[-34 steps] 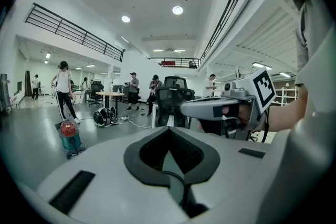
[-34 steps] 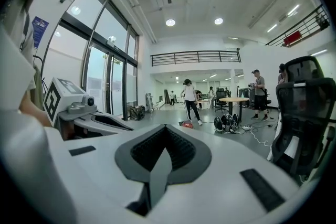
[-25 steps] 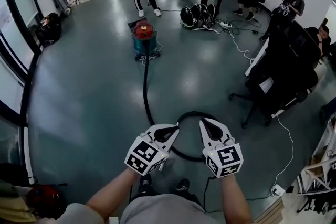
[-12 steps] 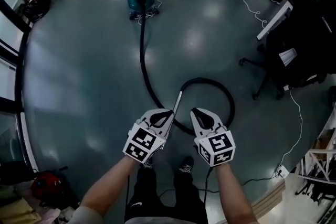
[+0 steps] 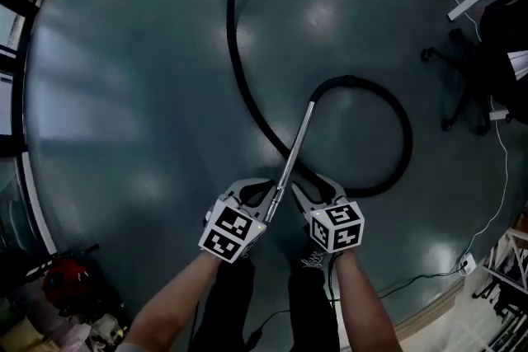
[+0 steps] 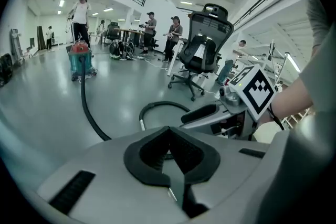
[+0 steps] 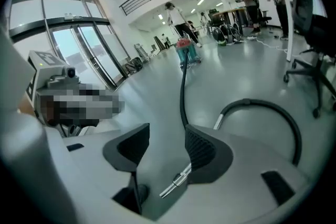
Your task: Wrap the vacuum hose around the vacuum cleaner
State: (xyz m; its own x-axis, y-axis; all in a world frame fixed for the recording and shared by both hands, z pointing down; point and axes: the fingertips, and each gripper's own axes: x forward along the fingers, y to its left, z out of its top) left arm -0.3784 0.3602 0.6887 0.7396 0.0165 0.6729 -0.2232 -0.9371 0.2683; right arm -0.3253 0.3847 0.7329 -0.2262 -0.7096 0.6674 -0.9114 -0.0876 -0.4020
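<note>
**A:** In the head view, why were both grippers so low?

**B:** The vacuum hose lay looped on the floor. Its metal wand ran between the left gripper and the right gripper. I'd say they were down there to collect it.

**A:** And the left gripper view?

**B:** Its jaws were clenched on nothing. The vacuum cleaner stood well apart, so no wrapping had begun.

**A:** The right gripper view?

**B:** Its jaws had just been opening. They stood released, with the end of the metal wand between them, unpressed, probably about to be taken.
</note>
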